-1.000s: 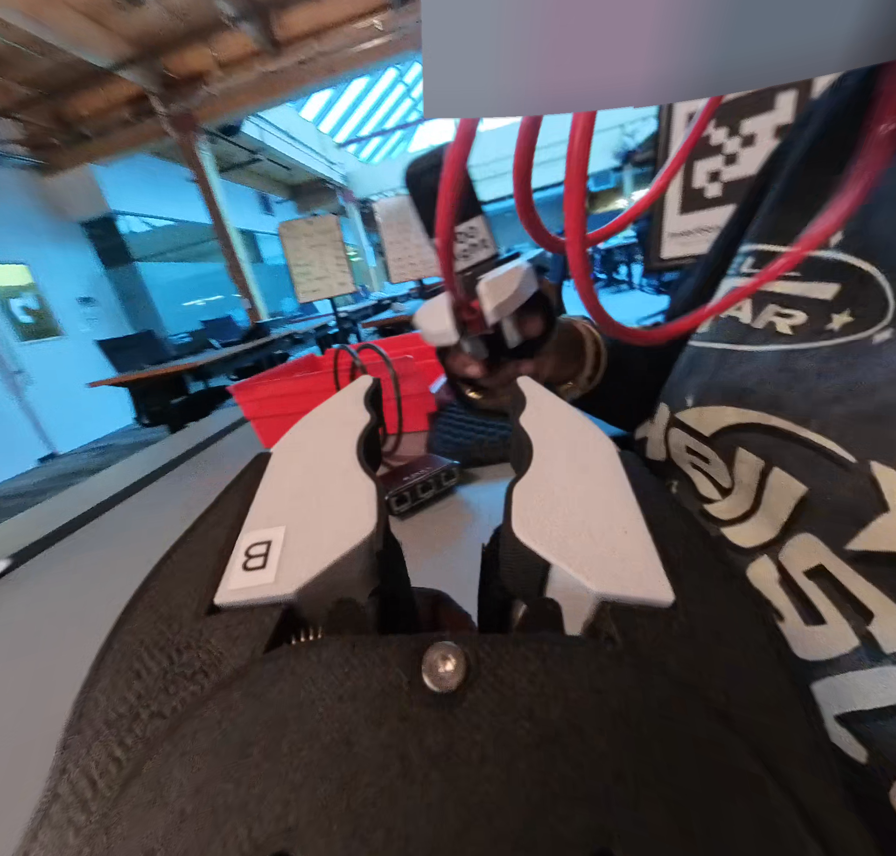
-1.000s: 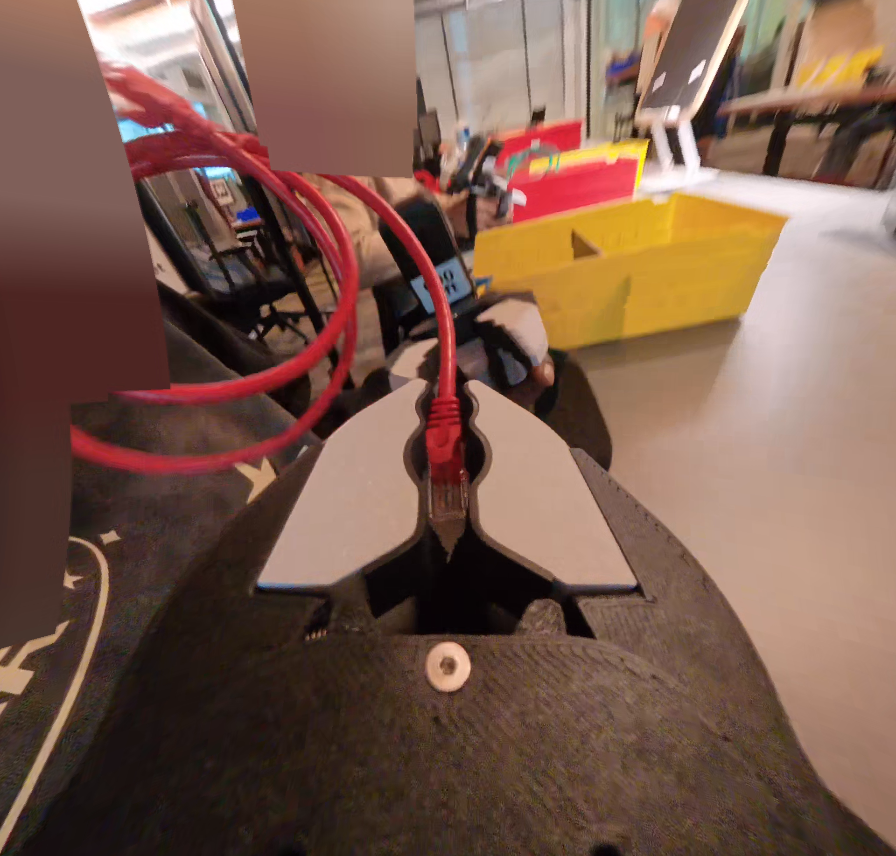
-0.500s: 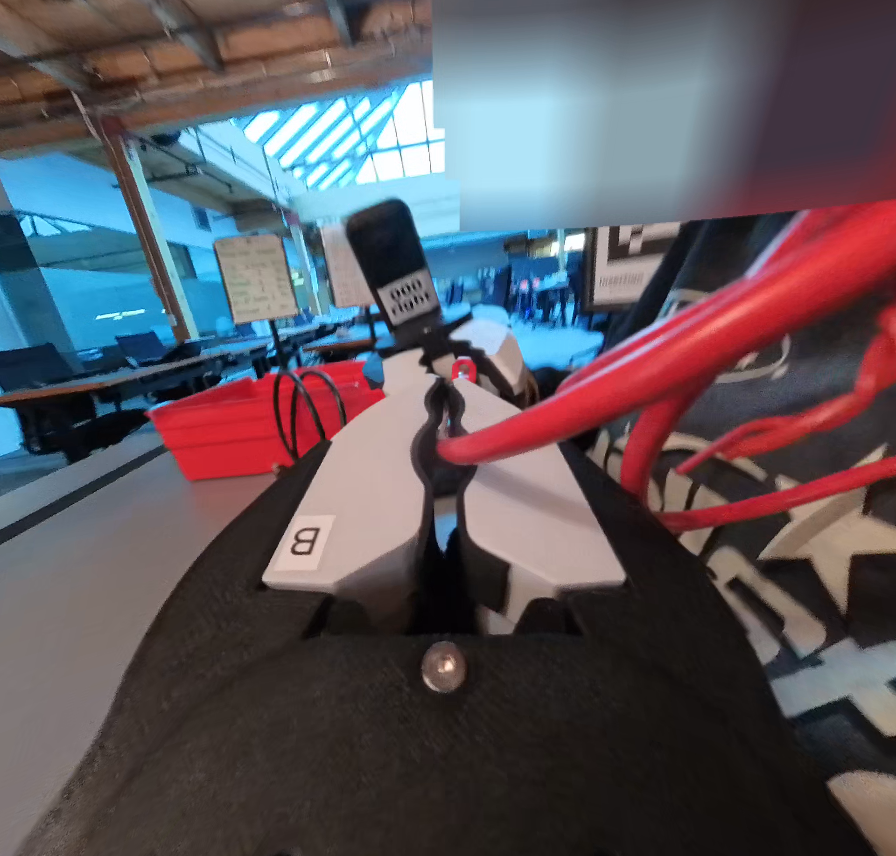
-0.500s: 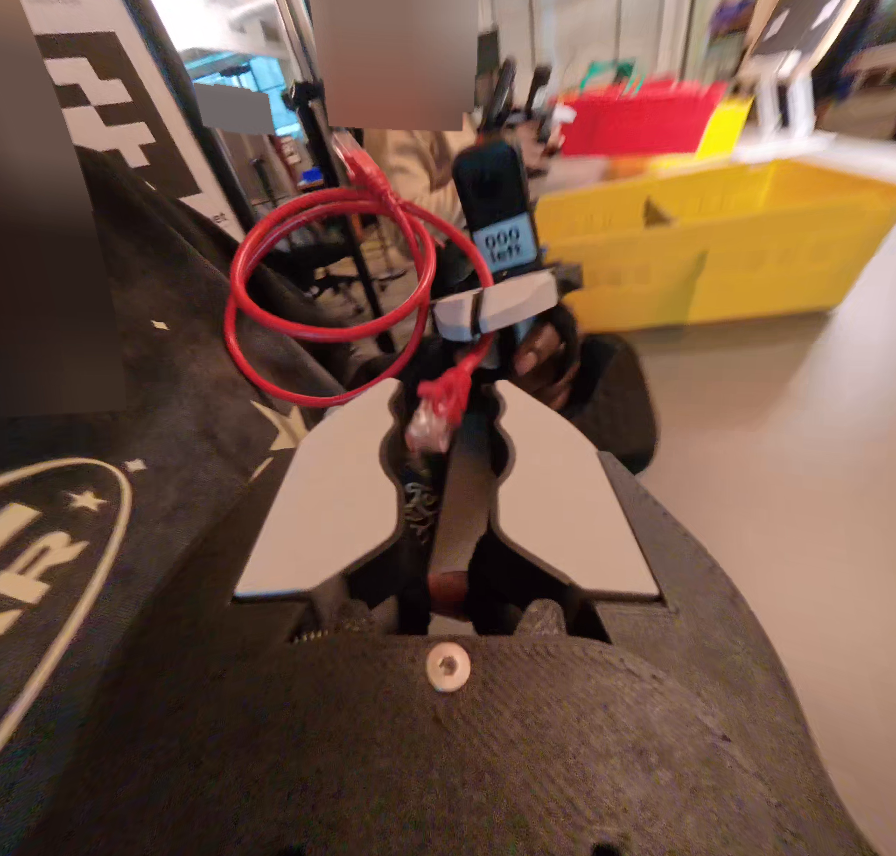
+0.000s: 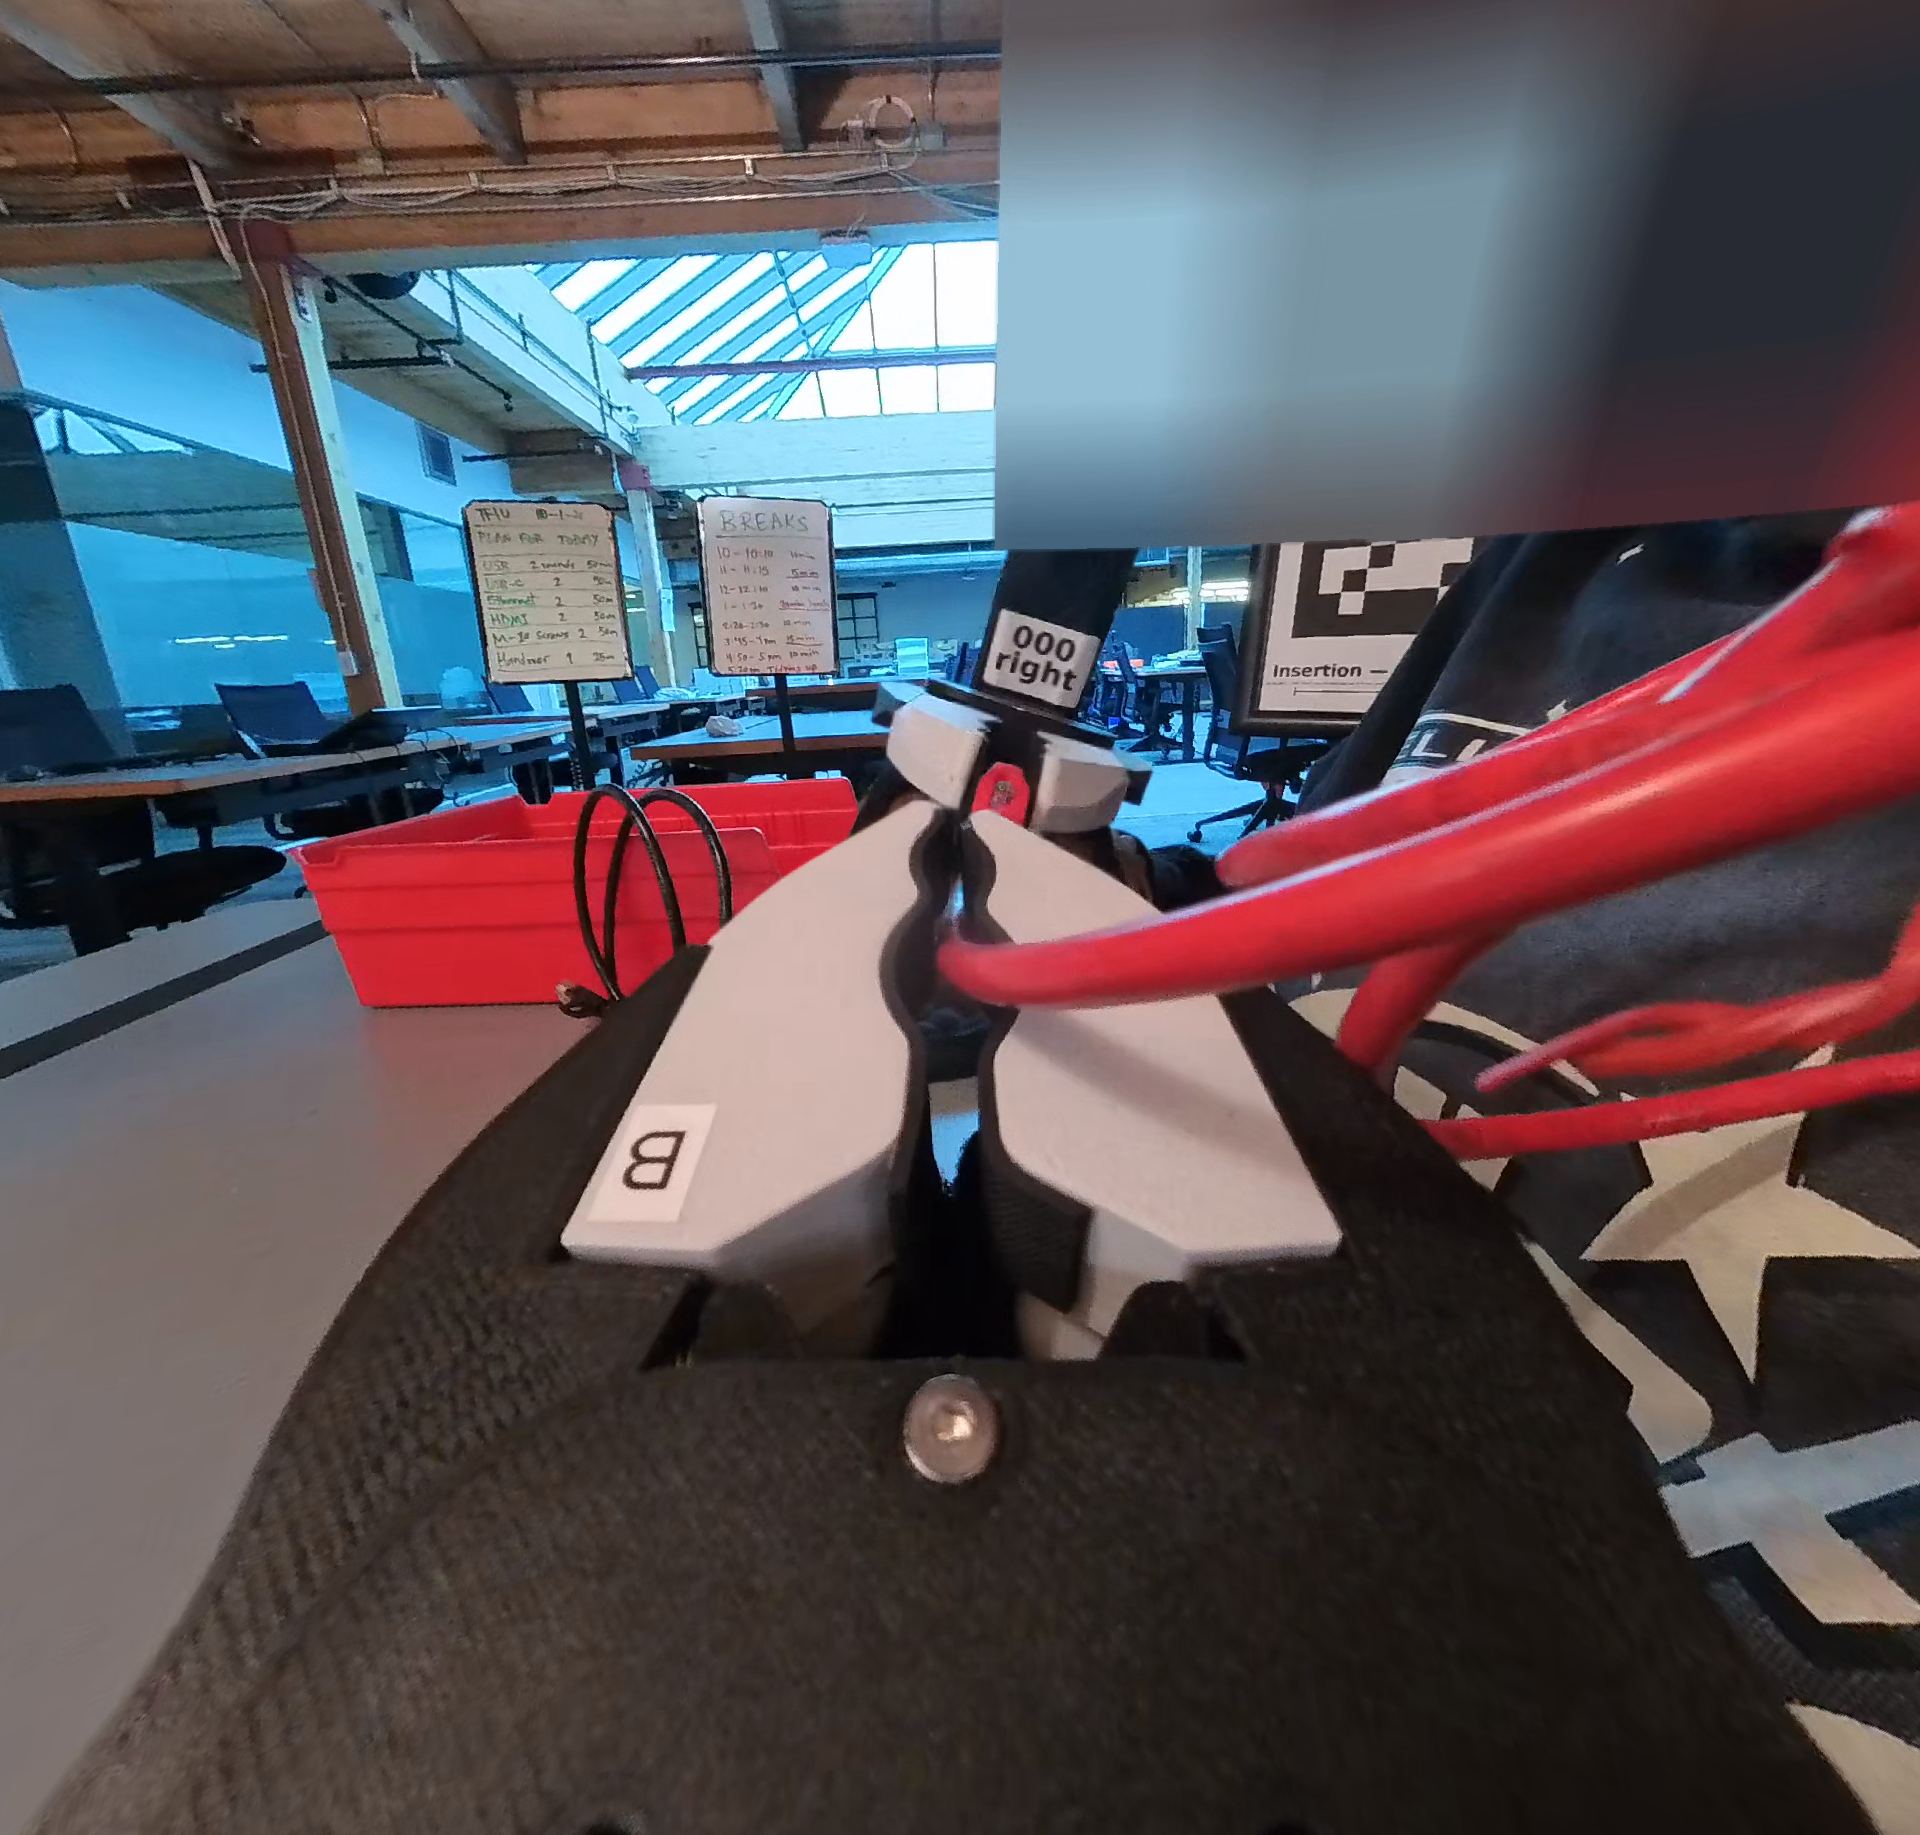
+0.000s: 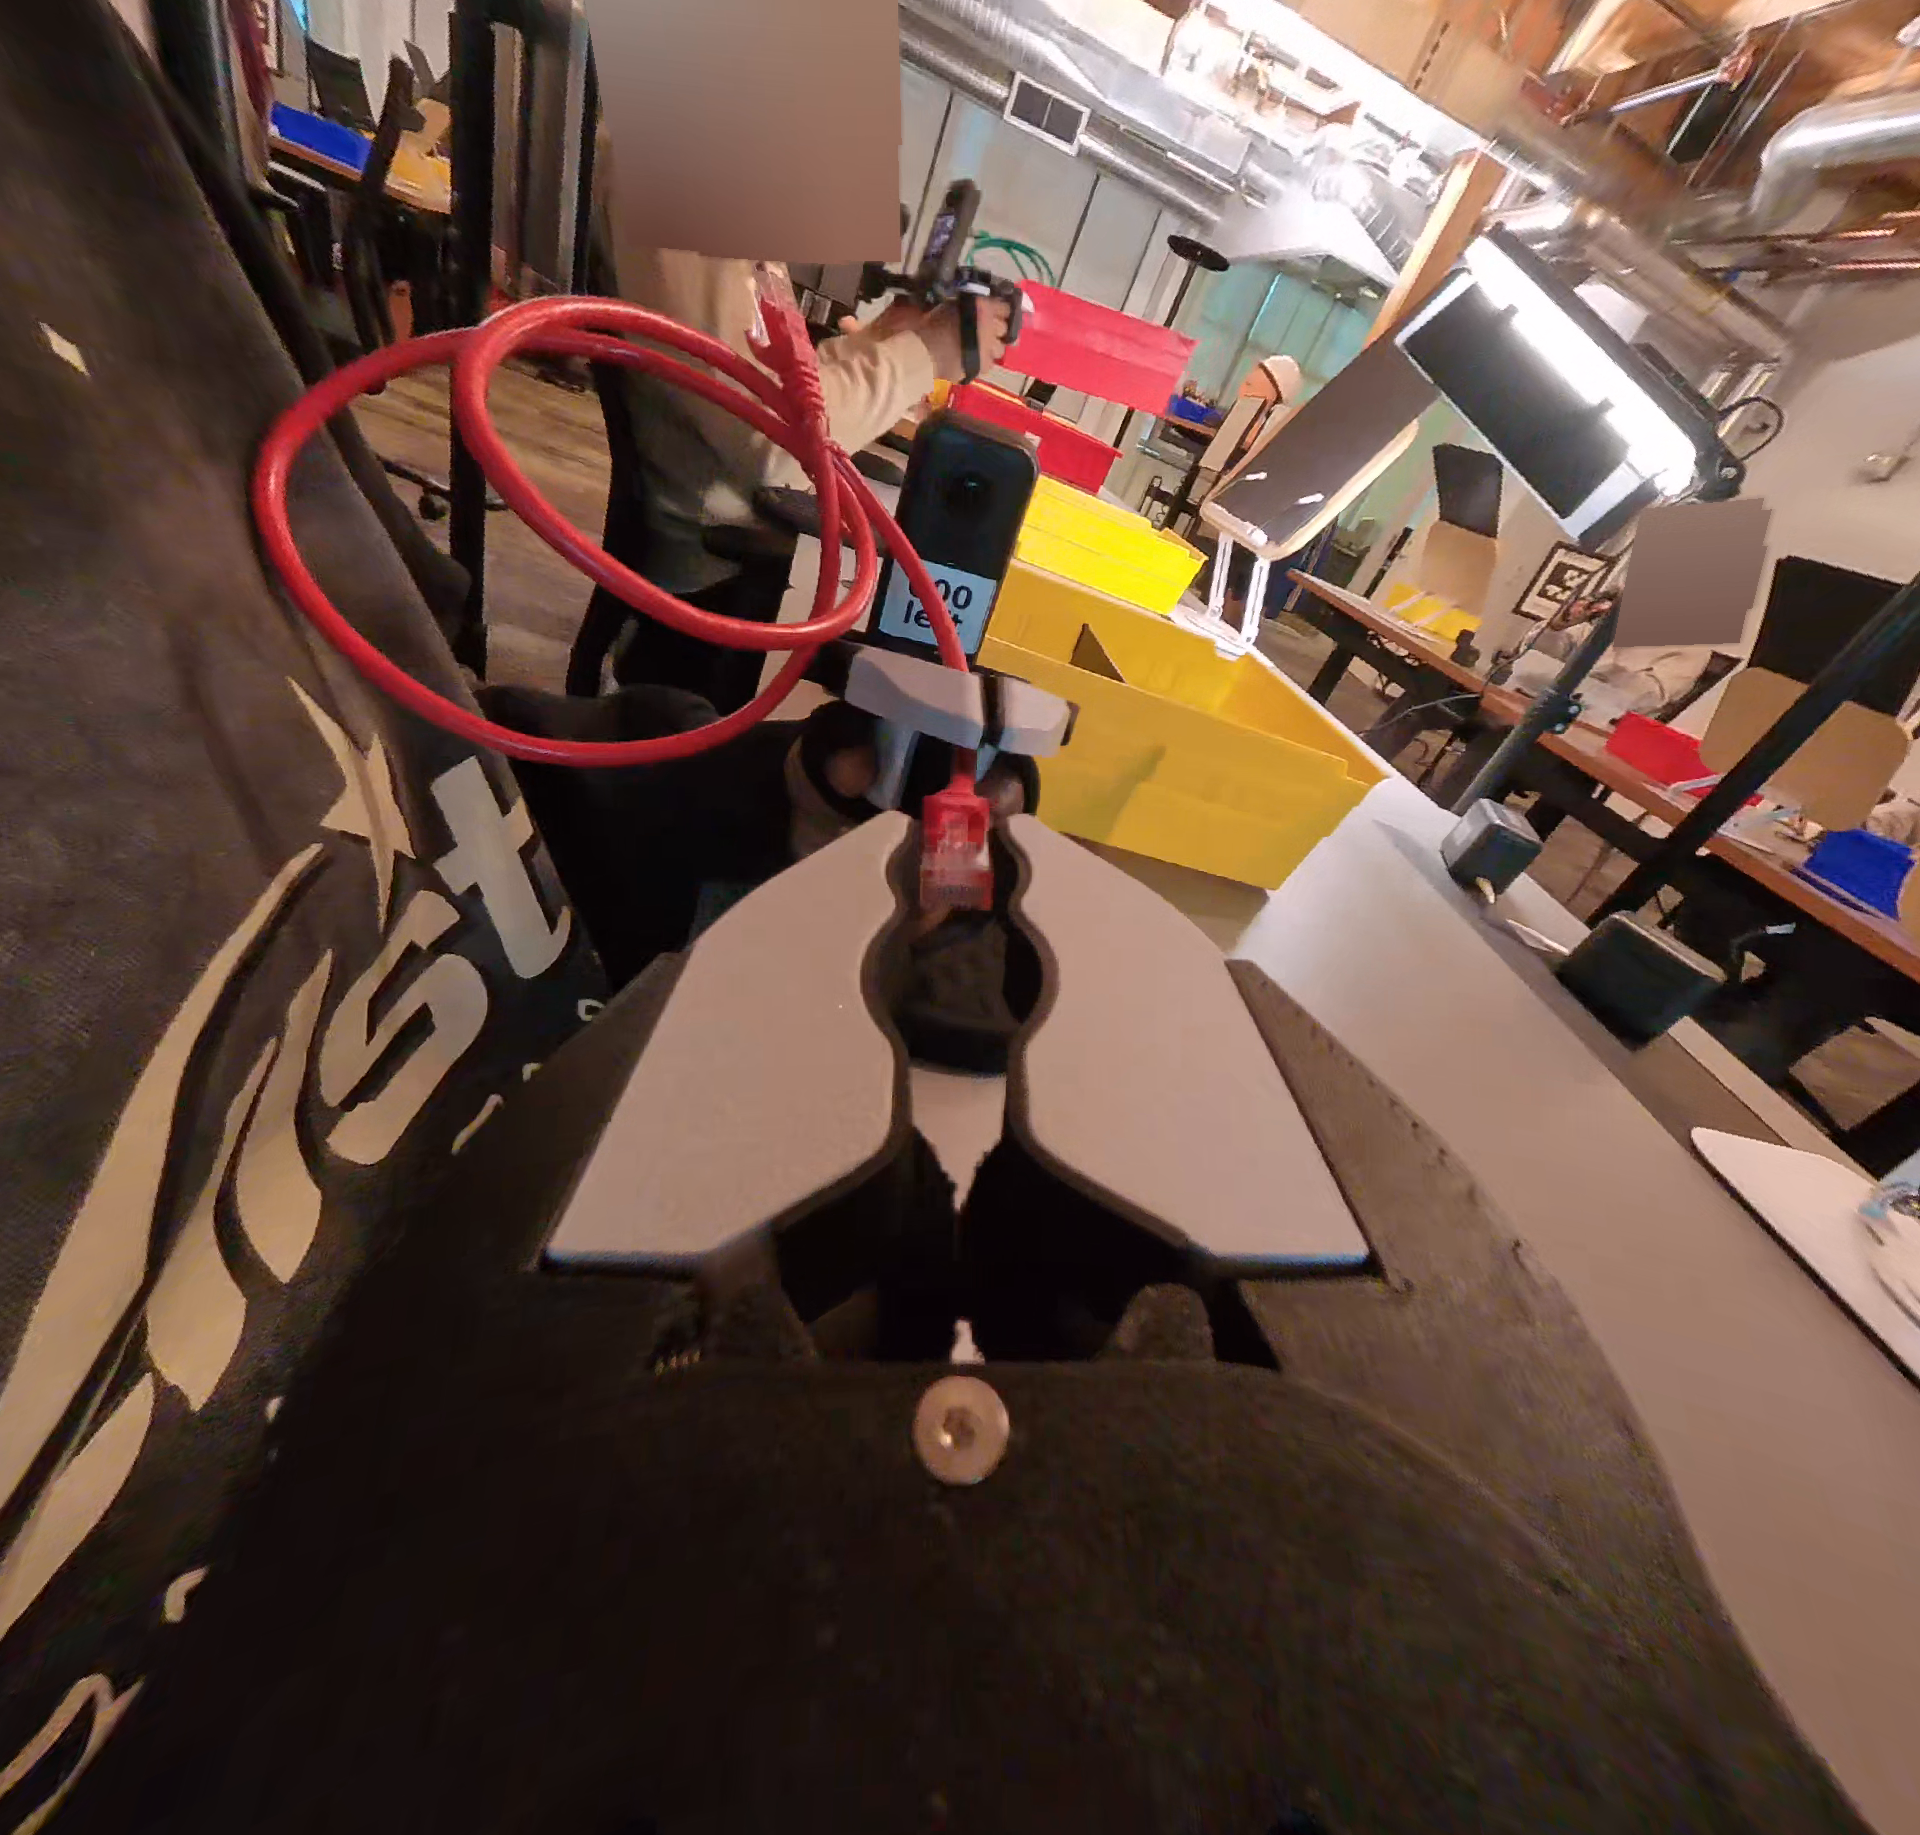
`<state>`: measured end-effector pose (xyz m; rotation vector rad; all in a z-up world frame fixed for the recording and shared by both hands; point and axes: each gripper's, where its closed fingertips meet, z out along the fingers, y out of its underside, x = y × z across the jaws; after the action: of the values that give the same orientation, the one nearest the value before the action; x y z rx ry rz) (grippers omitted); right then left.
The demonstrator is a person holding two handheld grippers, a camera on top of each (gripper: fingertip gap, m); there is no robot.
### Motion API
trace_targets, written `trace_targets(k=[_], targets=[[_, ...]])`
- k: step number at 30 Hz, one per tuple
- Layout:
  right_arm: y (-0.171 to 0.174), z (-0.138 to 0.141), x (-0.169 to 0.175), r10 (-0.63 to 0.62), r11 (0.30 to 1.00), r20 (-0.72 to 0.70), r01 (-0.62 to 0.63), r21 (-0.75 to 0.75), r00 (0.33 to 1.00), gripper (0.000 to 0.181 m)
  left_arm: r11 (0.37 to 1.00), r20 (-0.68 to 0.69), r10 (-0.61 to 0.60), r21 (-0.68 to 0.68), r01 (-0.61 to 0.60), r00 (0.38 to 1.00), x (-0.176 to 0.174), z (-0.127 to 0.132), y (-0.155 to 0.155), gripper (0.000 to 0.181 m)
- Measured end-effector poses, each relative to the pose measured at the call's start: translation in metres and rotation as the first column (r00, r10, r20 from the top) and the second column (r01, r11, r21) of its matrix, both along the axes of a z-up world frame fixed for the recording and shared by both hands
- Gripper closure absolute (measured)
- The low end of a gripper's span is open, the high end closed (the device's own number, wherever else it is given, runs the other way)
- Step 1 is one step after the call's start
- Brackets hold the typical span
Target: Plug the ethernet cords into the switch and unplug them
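Observation:
A red ethernet cord (image 5: pixel 1351 912) hangs in loops in front of a person's dark shirt. My left gripper (image 5: pixel 951 824) is shut on the cord just behind its plug, and the cord leaves to the right. In the right wrist view the left gripper (image 6: pixel 982 720) shows farther off, with the cord's loops (image 6: pixel 582 751) to the left. My right gripper (image 6: pixel 961 835) is closed on the cord's red plug (image 6: pixel 954 855) at its fingertips. It also shows in the left wrist view (image 5: pixel 1003 777). A second plug (image 6: pixel 774 310) sticks up free. The switch is out of view.
A red bin (image 5: pixel 468 912) and a black cable loop (image 5: pixel 644 892) sit on the grey table (image 5: pixel 208 1162). A yellow bin (image 6: pixel 1195 788), two black boxes (image 6: pixel 1636 985) and a white pad (image 6: pixel 1818 1235) lie on the table's right side. The tips of both grippers are at nearly the same place.
One second ago my left gripper was open with the switch below it; it has since shut on the cord. My right gripper let go of the plug, then closed on it again.

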<state>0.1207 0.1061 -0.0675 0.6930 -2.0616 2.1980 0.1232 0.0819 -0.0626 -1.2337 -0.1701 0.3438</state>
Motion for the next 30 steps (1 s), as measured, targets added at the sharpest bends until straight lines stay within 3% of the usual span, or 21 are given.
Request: trace_targets(k=[2, 5, 7, 16, 24, 26, 27, 30], targets=[[0.000, 0.000, 0.001, 0.011, 1.000, 0.018, -0.011, -0.007, 1.000, 0.170, 1.000, -0.009, -0.010, 0.007, 0.010, 1.000, 0.003, 0.001, 0.000, 0.180], [-0.002, -0.002, 0.003, 0.065, 0.998, 0.123, -0.063, -0.020, 0.990, 0.170, 0.997, 0.005, 0.019, -0.074, -0.018, 1.000, -0.002, -0.009, 0.009, 0.143], [-0.006, -0.007, 0.004, 0.085, 0.996, 0.184, -0.082, -0.025, 0.979, 0.170, 0.993, 0.005, 0.017, -0.114, -0.016, 1.000, -0.002, -0.014, 0.014, 0.137], [-0.011, -0.010, 0.002, 0.080, 0.997, 0.246, -0.074, -0.034, 0.966, 0.170, 0.982, 0.007, 0.018, -0.191, -0.016, 1.000, -0.002, -0.024, 0.022, 0.168], [-0.010, -0.011, 0.000, 0.065, 0.998, 0.232, -0.063, -0.015, 0.971, 0.170, 0.982, 0.046, 0.013, -0.188, -0.004, 0.999, -0.004, -0.025, 0.023, 0.170], [-0.006, -0.009, -0.004, 0.026, 0.998, 0.182, -0.035, 0.045, 0.983, 0.166, 0.983, 0.063, 0.026, -0.184, -0.014, 0.998, -0.006, -0.025, 0.024, 0.170], [0.000, -0.003, -0.011, -0.006, 0.998, 0.142, -0.004, 0.066, 0.990, 0.155, 0.985, 0.072, 0.030, -0.173, -0.017, 0.997, -0.007, -0.024, 0.023, 0.170], [0.033, 0.014, -0.039, -0.110, 0.981, 0.042, 0.102, 0.165, 0.993, 0.145, 0.994, 0.114, 0.029, -0.109, -0.017, 0.993, -0.010, -0.020, 0.015, 0.170]])
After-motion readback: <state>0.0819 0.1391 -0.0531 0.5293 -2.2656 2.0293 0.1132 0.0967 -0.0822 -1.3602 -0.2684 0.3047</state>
